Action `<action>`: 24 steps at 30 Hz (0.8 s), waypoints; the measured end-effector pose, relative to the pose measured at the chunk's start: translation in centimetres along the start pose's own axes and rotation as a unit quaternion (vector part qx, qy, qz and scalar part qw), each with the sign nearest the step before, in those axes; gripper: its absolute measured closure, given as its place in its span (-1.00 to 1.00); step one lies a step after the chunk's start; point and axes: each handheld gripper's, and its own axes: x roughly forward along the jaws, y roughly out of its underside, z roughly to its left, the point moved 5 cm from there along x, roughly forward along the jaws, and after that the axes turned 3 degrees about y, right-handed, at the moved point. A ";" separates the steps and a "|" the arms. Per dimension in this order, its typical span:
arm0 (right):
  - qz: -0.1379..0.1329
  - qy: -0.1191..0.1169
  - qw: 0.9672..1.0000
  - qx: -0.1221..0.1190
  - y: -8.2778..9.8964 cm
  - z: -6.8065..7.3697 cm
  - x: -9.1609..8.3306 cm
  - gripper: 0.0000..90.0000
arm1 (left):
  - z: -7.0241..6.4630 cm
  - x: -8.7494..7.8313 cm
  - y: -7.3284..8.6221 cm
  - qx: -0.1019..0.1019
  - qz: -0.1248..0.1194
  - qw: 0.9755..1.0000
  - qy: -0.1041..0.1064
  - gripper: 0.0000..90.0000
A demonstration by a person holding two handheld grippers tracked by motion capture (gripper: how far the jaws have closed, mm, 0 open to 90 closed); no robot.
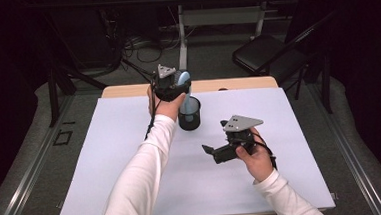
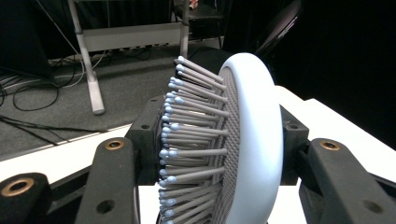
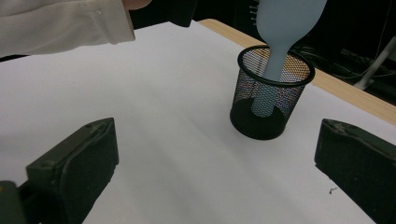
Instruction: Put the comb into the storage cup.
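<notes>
My left claw [image 1: 169, 86] is clamped on the pale blue hairbrush [image 2: 252, 140] head, handle down inside the black mesh cup [image 3: 271, 100] mid-worktop [image 1: 106, 157]. My right claw [image 1: 216, 151] hovers nearby, jaws apart, holding nothing.

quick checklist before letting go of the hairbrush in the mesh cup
1. Left hand-held gripper shut on the hairbrush head: ok.
2. Handle inside the mesh cup: ok, seen in the right gripper view.
3. Handle end resting on the cup's bottom: cannot tell.
4. Cup upright on the white mat: ok.
5. Right hand-held gripper open and apart from the cup: ok.
</notes>
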 end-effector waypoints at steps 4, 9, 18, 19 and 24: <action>0.002 0.000 1.000 0.000 0.1 0.0 0.1 -1.00 | 0.1 0.2 0.4 0.003 0.005 1.000 0.000 0.08; 0.002 0.000 1.000 0.000 0.1 0.0 0.0 -1.00 | 0.1 0.2 0.6 -0.002 -0.006 1.000 0.006 0.07; 0.005 -0.002 1.000 -0.003 0.1 0.1 0.2 -1.00 | -0.4 0.3 0.6 0.010 -0.004 1.000 0.005 0.06; 0.005 -0.002 1.000 -0.004 0.1 0.1 0.2 -1.00 | -0.4 0.3 0.6 0.010 -0.005 1.000 0.004 0.06; 0.005 -0.002 1.000 -0.003 0.1 0.1 0.2 -1.00 | -0.4 0.3 0.7 0.006 -0.005 1.000 0.002 0.04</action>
